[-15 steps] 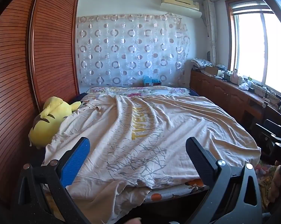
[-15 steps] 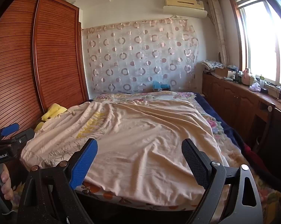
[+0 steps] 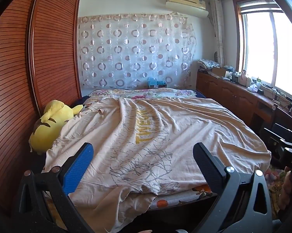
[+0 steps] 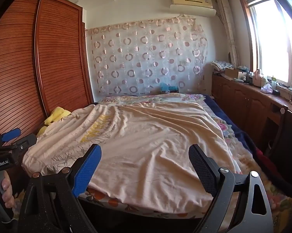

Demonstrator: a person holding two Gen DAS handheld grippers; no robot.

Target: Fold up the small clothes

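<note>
A large beige garment [image 3: 155, 136] with yellow lettering and grey branch print lies spread flat over the bed; it also shows in the right wrist view [image 4: 146, 136]. Its near hem hangs over the bed's front edge. My left gripper [image 3: 144, 155] is open and empty, held above the near hem. My right gripper [image 4: 145, 155] is open and empty, above the garment's near right part. The left gripper also appears at the left edge of the right wrist view [image 4: 10, 145].
A yellow plush toy [image 3: 50, 126] lies at the bed's left side by the wooden wardrobe [image 3: 29, 77]. A floral bedsheet [image 4: 233, 145] lies under the garment. A wooden counter [image 4: 262, 101] with clutter runs along the right under the window.
Both views have shifted only slightly; the grippers stay open and the garment has not moved.
</note>
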